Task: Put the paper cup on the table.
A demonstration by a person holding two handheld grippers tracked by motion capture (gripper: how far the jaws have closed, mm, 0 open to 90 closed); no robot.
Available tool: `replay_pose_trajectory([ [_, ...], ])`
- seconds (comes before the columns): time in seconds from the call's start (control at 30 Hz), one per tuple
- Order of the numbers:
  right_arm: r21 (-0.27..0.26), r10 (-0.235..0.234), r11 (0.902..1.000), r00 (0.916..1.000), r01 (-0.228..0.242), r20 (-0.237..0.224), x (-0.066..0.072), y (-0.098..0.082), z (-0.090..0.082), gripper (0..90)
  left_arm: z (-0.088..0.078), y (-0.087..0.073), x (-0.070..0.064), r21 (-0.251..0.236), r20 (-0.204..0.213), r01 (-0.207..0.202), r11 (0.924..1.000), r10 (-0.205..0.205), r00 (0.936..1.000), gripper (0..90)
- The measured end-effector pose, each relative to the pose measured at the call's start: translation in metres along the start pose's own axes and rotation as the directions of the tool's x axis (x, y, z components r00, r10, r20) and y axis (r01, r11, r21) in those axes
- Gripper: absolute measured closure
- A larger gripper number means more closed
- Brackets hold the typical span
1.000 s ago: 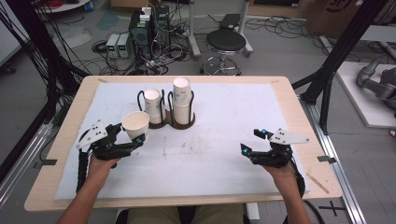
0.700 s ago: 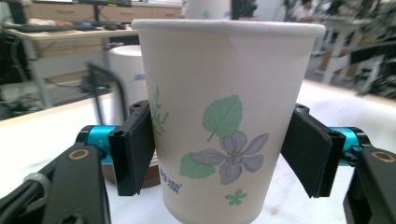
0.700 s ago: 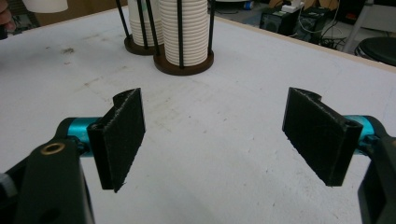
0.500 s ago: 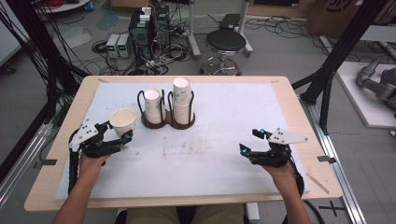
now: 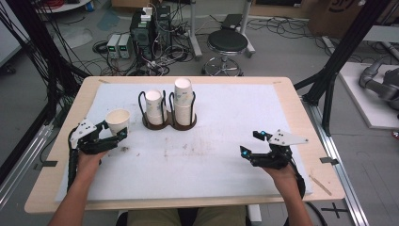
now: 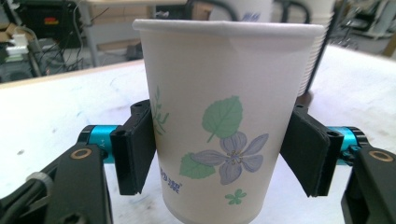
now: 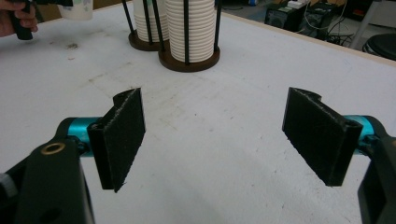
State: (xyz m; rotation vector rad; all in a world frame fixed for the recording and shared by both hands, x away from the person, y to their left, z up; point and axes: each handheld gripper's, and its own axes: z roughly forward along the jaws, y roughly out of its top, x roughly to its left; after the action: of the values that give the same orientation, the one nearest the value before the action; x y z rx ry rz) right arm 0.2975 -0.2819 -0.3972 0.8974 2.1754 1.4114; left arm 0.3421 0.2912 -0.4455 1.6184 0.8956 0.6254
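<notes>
Left claw (image 6: 219, 158): clamped on the upright paper cup (image 6: 224, 121), jaws just closed further
Right claw (image 7: 219, 140): held open, nothing between the jaws, over the surface (image 7: 224, 154)

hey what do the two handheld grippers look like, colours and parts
Both grippers, left and right, are black, each topped by a pale grey three-cornered plate. Their fingers are flat black pads on turquoise metal fittings, with brass-coloured rivets on the black linkages. The forearms are bare.

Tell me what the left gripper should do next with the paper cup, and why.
Probably lower the paper cup onto the table and then open. The left gripper, whose jaws have just been closing, clamps the cup upright, left of the cup holder; its base seems slightly above the surface.
</notes>
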Motion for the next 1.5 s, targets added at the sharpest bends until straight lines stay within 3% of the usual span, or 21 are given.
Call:
replay_pose_trajectory([
  [0.13, 0.004, 0.000, 1.0000, 1.0000, 0.000, -0.004, 0.001, 0.000, 0.001, 21.9, 0.005, -0.005, 0.005, 0.052, -0.006, 0.030, 0.9982, -0.029, 0.9996, 32.0],
  [0.27, 0.009, -0.001, 1.0000, 1.0000, 0.001, -0.007, 0.001, 0.000, 0.002, 21.9, 0.008, -0.005, 0.002, 0.111, -0.039, 0.008, 0.9938, -0.004, 0.9992, 32.2],
  [0.47, 0.008, -0.006, 1.0000, 1.0000, 0.006, -0.008, 0.001, 0.000, 0.002, 21.9, 0.011, -0.005, -0.005, 0.219, -0.072, -0.025, 0.9754, 0.042, 0.9965, 32.6],
  [0.5, 0.007, -0.006, 1.0000, 1.0000, 0.006, -0.008, 0.002, 0.000, 0.002, 21.9, 0.009, -0.004, -0.006, 0.231, -0.081, -0.012, 0.9729, 0.032, 0.9962, 32.6],
  [0.6, 0.009, -0.007, 0.9999, 1.0000, 0.007, -0.006, 0.001, 0.000, 0.001, 21.9, 0.002, -0.004, -0.006, 0.255, -0.088, 0.010, 0.9668, 0.013, 0.9961, 32.8],
  [0.87, 0.012, -0.006, 0.9999, 0.9999, 0.006, -0.011, 0.001, 0.000, 0.001, 21.9, -0.002, -0.007, -0.006, 0.270, -0.090, 0.045, 0.9618, -0.021, 0.9957, 31.8],
  [0.97, 0.013, -0.001, 0.9999, 0.9999, 0.001, -0.010, 0.001, 0.000, 0.001, 21.9, -0.002, -0.009, -0.005, 0.289, -0.087, 0.074, 0.9545, -0.051, 0.9949, 27.8],
  [1.03, 0.015, -0.001, 0.9999, 0.9999, 0.002, -0.014, 0.001, 0.000, 0.001, 21.9, -0.002, -0.009, -0.007, 0.296, -0.087, 0.082, 0.9515, -0.059, 0.9945, 19.6],
  [1.23, 0.017, -0.008, 0.9998, 0.9998, 0.008, -0.018, 0.000, 0.000, 0.001, 21.9, -0.011, -0.004, -0.012, 0.259, -0.089, 0.084, 0.9623, -0.063, 0.9941, 19.3],
  [1.4, 0.027, -0.005, 0.9996, 0.9992, 0.006, -0.040, 0.002, -0.001, 0.002, 21.9, -0.031, 0.003, -0.008, 0.154, -0.116, 0.106, 0.9823, -0.089, 0.9892, 18.9],
  [1.5, 0.027, -0.009, 0.9996, 0.9991, 0.010, -0.041, 0.002, -0.001, 0.003, 22.0, -0.040, 0.010, -0.009, 0.099, -0.125, 0.111, 0.9889, -0.098, 0.9873, 18.1],
])
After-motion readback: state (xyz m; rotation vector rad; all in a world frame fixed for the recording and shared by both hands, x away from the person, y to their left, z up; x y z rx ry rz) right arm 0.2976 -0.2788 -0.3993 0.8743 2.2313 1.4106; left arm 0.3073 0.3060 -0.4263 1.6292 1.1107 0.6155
